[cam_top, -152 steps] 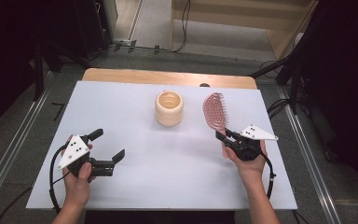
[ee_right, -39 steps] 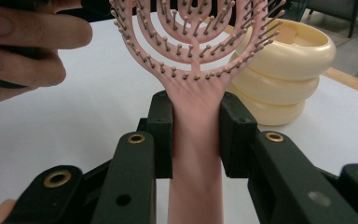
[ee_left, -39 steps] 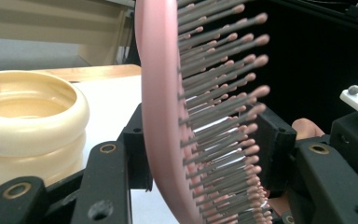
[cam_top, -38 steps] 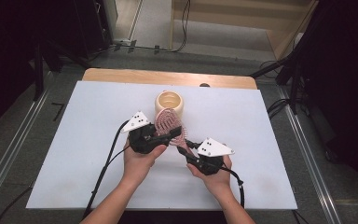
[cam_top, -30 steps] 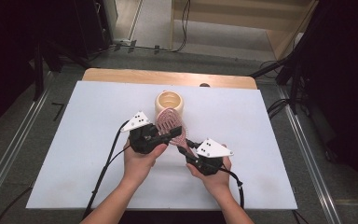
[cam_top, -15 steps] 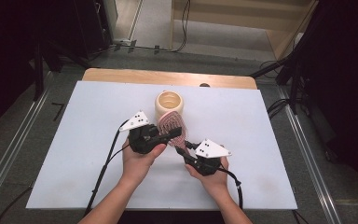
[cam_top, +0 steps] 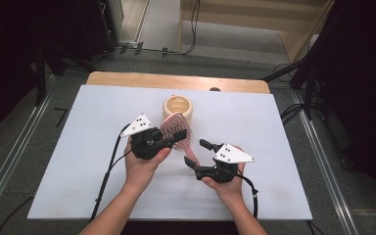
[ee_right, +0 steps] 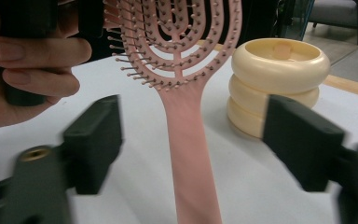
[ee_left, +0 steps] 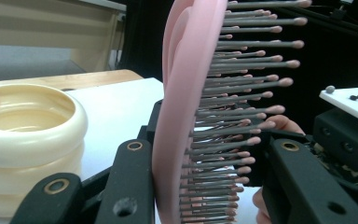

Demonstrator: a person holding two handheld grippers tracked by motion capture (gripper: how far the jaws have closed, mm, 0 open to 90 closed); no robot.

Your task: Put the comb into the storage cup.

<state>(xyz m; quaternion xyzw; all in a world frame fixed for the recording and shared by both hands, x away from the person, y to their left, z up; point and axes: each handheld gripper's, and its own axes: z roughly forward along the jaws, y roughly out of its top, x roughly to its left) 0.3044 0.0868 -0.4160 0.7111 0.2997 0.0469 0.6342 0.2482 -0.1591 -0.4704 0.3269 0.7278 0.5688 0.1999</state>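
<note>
The brush is held up above the white table, just in front of the cup, head up and handle slanting down toward the right gripper. The left gripper is clamped on the brush head: in the left gripper view the head is seen edge-on between the 2 fingers, one against its pink back, the other against the bristle tips. The right gripper has just been opening; in the right gripper view its fingers stand wide to either side of the handle, with a clear gap on both sides, so nothing is gripped by them.

The brush is now carried by the left gripper alone, and that hold is judged the weak point. One finger bears on springy bristles rather than a firm face, so the head could slide or swivel between the fingers, and the long handle hanging free would add leverage to such a swing. A drop would probably land the brush on the table beside the cup, or knock the cup. If the right gripper is drawn back at an angle, a finger could catch the handle and twist the brush out of line.

Counted: 1 brush, 1 cup, 2 grippers, 1 table.
</note>
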